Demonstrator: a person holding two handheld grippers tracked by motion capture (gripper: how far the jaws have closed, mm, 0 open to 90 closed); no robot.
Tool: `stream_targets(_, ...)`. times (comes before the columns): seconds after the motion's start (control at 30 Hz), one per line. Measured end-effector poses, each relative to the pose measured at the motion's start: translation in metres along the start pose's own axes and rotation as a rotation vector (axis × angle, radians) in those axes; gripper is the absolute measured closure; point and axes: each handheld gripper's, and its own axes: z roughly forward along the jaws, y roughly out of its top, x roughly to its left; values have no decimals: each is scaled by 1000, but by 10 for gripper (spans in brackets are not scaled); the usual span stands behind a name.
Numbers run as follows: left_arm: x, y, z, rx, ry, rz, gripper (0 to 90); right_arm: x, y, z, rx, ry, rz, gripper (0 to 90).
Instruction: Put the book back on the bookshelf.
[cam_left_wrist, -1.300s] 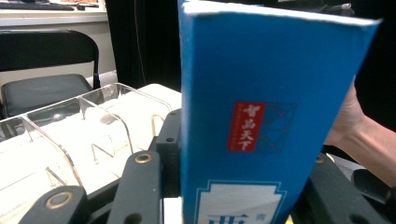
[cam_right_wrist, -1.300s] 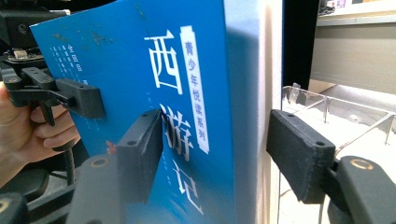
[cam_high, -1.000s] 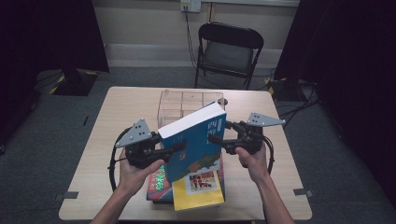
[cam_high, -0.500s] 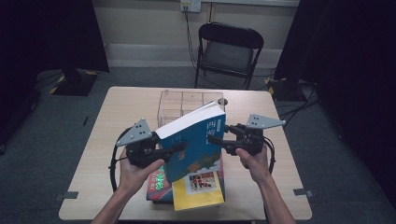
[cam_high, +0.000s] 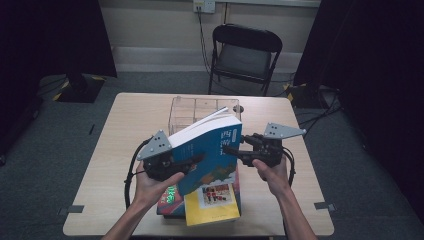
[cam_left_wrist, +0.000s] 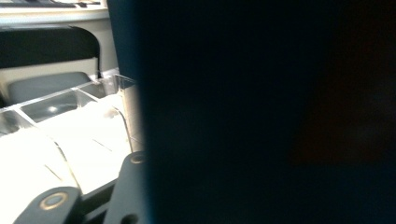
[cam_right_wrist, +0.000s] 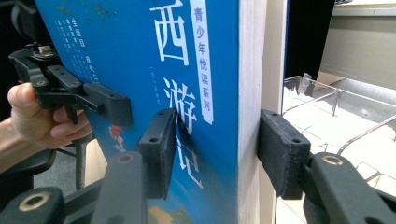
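Note:
A blue book (cam_high: 212, 150) with white Chinese lettering hangs tilted above the table, spine up and pages toward the far side. My left gripper (cam_high: 196, 161) is shut on its near-left edge and my right gripper (cam_high: 232, 150) on its right end. In the right gripper view the two pads (cam_right_wrist: 158, 150) clamp the blue book (cam_right_wrist: 140, 56) across its thickness, with the left gripper (cam_right_wrist: 105, 103) and a hand farther along the cover. The dark book (cam_left_wrist: 261, 112) blocks most of the left gripper view, beside one black finger (cam_left_wrist: 132, 184).
Under the held book lies a stack with a yellow book (cam_high: 210, 205) on top and a green-and-red one (cam_high: 169, 197) beneath. A clear compartmented organizer (cam_high: 192, 111) stands just behind. A black folding chair (cam_high: 245, 50) is beyond the table's far edge (cam_high: 145, 97).
The blue book has dipped very slightly between the two grippers. Both keep their hold and have hardly moved.

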Motion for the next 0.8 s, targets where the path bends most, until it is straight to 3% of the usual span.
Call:
stream_targets(0.17,1,0,2,-11,-2,-19,555,0,0,1,0,-10,0,505)
stream_targets(0.27,2,0,2,-11,13,-48,528,0,0,1,2,-11,1,508)
stream_targets(0.43,3,0,6,-21,32,-57,524,0,1,3,5,-28,2,520)
stream_targets(0.57,1,0,6,-34,46,-81,443,0,1,2,14,-34,1,523)
stream_targets(0.63,-1,0,7,-46,60,-70,412,0,2,3,14,-35,1,524)
stream_targets(0.73,1,0,7,-33,44,-78,503,-1,1,3,16,-36,4,522)
stream_targets(0.8,1,1,7,-30,43,-61,555,0,2,3,17,-37,2,524)
